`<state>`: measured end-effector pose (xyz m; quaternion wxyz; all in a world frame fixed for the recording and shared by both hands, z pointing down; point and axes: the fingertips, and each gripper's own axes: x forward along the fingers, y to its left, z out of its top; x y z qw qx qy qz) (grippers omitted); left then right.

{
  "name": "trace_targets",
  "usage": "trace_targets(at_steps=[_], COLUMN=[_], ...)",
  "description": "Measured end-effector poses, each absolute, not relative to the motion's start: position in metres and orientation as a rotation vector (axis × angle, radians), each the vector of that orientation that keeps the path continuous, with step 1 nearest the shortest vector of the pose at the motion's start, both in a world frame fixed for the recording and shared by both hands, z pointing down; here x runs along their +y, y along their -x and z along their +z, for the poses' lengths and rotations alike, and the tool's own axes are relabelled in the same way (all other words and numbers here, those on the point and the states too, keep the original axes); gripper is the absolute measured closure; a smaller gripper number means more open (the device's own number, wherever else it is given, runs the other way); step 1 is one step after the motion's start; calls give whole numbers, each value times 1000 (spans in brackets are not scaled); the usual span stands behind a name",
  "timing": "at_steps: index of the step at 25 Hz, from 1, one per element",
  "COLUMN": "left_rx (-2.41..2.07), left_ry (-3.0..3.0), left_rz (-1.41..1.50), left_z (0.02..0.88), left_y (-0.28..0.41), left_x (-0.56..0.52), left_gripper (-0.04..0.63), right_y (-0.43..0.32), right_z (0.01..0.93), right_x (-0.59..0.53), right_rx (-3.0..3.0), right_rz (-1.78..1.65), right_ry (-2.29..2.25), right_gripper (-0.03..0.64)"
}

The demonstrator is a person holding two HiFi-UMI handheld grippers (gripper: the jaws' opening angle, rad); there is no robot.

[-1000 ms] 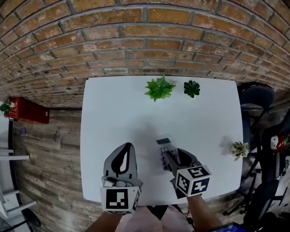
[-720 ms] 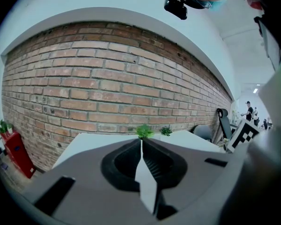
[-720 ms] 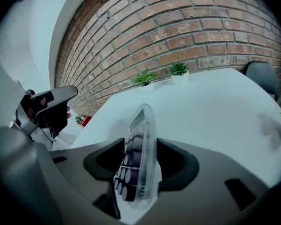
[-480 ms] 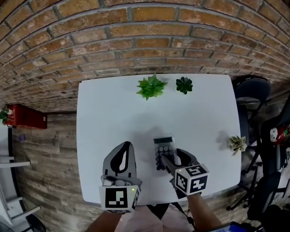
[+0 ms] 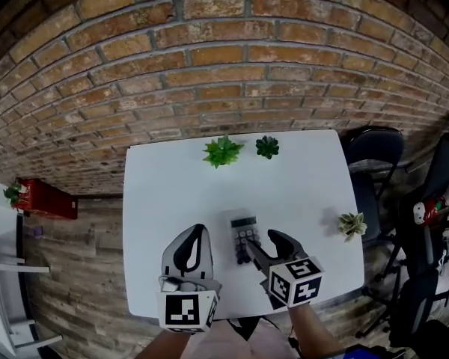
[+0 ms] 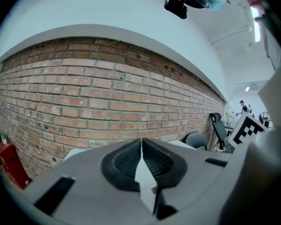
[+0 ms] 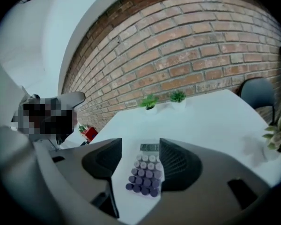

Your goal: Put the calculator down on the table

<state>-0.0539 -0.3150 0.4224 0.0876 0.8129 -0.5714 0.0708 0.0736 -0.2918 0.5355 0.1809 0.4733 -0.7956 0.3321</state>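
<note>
The calculator (image 5: 243,237), light grey with dark round keys and a small display, lies flat on the white table (image 5: 172,193) near its front middle. My right gripper (image 5: 266,246) hovers just behind and above it with its jaws open. In the right gripper view the calculator (image 7: 145,172) shows on the tabletop in the gap between the spread jaws of the right gripper (image 7: 139,144), and neither pad presses on it. My left gripper (image 5: 191,250) is to the calculator's left, shut with nothing in it. In the left gripper view the left gripper (image 6: 141,142) points at the brick wall.
Two small green potted plants (image 5: 223,151) (image 5: 267,146) stand at the table's far edge and a paler one (image 5: 351,224) near its right edge. A black chair (image 5: 374,146) is beyond the right side. A red box (image 5: 49,198) sits on the floor at left.
My right gripper's jaws have spread and let go of the calculator, which now rests flat on the table. Both grippers have lifted a little.
</note>
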Motion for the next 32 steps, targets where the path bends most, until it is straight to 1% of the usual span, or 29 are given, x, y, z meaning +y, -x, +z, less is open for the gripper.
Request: trace_targets(at_steps=[5,8,15,24,32], left_rx=[-1785,-1848,-1975,-1997,-1979], left_ry=[-2482,-2523,-2559,-2577,-2601], left_rz=[98,40,-76,-102,-94], left_z=[364,325,259,242,242], left_y=[45,44,45,36,26], left_x=[-309,-307,-297,-291,-289], left_gripper=[577,577,577,577,577], right_y=[-71,-73,-87,-93,-95], right_z=[459,407,332,301,297], right_x=[-305,-312,-310,-298,-296], right_rx=[-2421,-2512,-2580,-2627,-2647], right_rz=[737,574,244,71,49], right_ry=[-1371,-1435,-1552,-1560,-1552], right_gripper=[379,423,616,618,620])
